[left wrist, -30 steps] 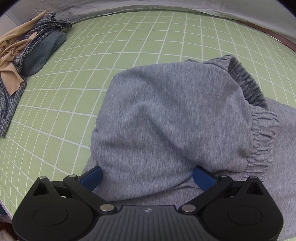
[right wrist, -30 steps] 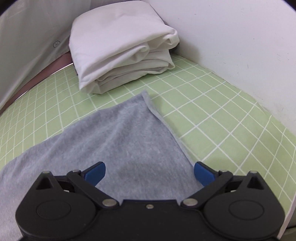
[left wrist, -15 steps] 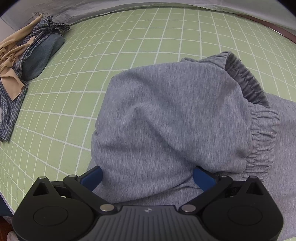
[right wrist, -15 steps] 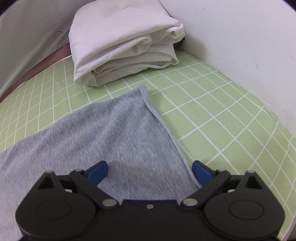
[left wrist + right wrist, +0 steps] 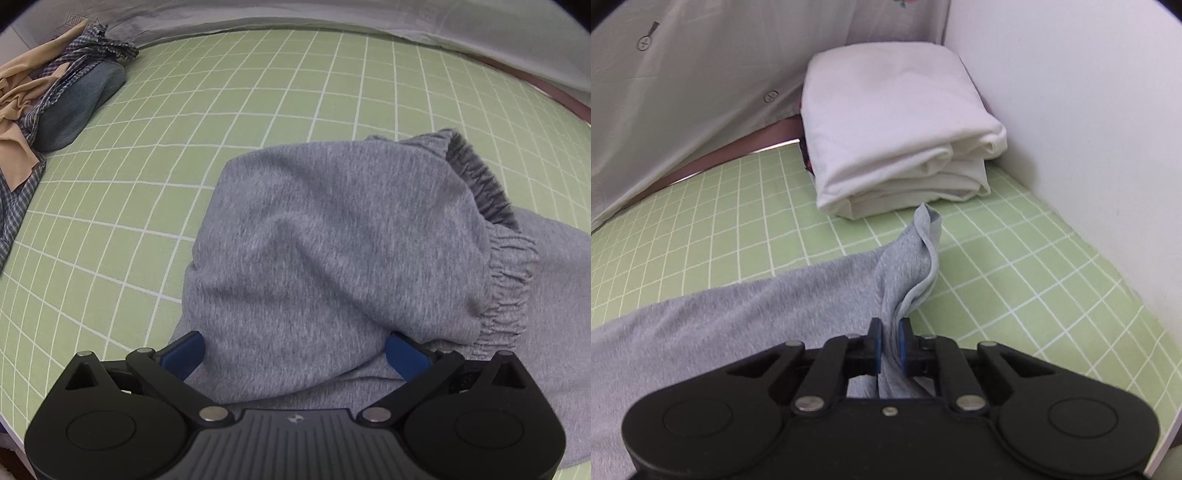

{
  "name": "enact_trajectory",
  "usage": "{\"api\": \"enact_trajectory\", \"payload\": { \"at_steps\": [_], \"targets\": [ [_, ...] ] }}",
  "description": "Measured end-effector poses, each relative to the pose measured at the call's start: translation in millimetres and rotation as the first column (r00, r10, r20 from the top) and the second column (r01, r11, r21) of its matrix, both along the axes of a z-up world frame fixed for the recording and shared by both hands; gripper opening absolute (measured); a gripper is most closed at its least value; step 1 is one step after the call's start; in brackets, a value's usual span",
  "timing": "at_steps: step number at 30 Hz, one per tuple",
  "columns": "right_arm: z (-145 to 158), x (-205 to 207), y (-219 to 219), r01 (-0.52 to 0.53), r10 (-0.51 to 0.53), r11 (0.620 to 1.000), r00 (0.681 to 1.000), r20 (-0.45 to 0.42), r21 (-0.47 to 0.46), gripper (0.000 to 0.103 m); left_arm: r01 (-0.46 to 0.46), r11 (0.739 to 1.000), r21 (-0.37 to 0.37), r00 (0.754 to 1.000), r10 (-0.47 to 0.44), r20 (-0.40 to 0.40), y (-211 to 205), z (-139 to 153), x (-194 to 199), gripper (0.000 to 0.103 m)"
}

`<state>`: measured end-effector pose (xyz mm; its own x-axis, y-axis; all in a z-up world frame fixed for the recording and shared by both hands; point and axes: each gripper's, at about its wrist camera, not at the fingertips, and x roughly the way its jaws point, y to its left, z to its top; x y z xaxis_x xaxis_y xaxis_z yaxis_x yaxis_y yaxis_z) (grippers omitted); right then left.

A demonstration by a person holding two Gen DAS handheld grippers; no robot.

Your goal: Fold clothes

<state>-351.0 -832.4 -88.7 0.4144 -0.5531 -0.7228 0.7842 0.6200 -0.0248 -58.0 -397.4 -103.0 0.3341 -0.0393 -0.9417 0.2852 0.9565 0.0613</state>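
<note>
Green gridded mat (image 5: pixel 258 92) — right gripper (image 5: pixel 889 345) pinches grey pants (image 5: pixel 738 314), left gripper (image 5: pixel 295 350) gapes wide, empty.

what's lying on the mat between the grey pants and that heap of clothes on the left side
Nothing. In the left wrist view, only bare green grid mat separates the grey pants from the heap of clothes.

The right gripper (image 5: pixel 887 345) jaws have closed, apparently pinching the grey trousers' (image 5: pixel 798 295) hem.
</note>
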Motion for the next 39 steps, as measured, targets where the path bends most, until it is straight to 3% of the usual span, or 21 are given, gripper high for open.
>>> {"api": "enact_trajectory", "payload": {
  "at_steps": [7,13,19,22,24,29,31,34,39],
  "targets": [
    [33.6,42.2,60.9,-0.093,0.095,0.992,0.995,0.018,-0.08,0.009,0.069,0.994,-0.085,0.995,-0.063,0.076,26.3,35.0,1.5,0.103],
    [40.5,95.4,138.0,-0.179,0.186,0.979,0.98,0.069,-0.093,0.009,0.1,0.991,-0.085,0.989,-0.089,0.121,66.9,48.2,5.0,0.103],
    [11.0,148.7,233.2,-0.304,0.304,0.953,0.951,0.053,-0.012,0.01,0.132,0.99,-0.041,0.987,-0.127,0.102,105.3,40.1,-3.7,0.103],
    [-17.4,162.1,265.5,-0.336,0.336,0.94,0.942,0.012,0.068,0.016,0.141,0.99,-0.019,0.986,-0.139,0.094,120.3,36.4,-6.7,0.103],
    [-20.3,160.6,280.3,-0.344,0.344,0.935,0.939,0.021,0.083,0.022,0.139,0.99,-0.021,0.986,-0.136,0.093,127.5,36.3,-6.1,0.103],
    [7.6,136.0,270.1,-0.253,0.249,0.967,0.963,0.106,0.023,0.032,0.114,0.993,-0.043,0.989,-0.109,0.102,130.6,38.2,-1.7,0.103],
    [11.3,126.8,253.6,-0.195,0.192,0.981,0.975,0.109,0.017,0.038,0.11,0.993,-0.049,0.989,-0.105,0.101,127.4,37.6,-2.8,0.103],
    [17.0,112.8,228.9,-0.107,0.105,0.994,0.988,0.114,0.009,0.039,0.115,0.992,-0.054,0.99,-0.11,0.09,122.5,35.5,-8.6,0.103],
    [4.6,101.1,199.1,-0.043,0.03,0.994,0.992,0.124,0.097,0.048,0.118,0.992,-0.043,0.99,-0.115,0.077,116.7,31.8,-22.0,0.103]
  ]
}}
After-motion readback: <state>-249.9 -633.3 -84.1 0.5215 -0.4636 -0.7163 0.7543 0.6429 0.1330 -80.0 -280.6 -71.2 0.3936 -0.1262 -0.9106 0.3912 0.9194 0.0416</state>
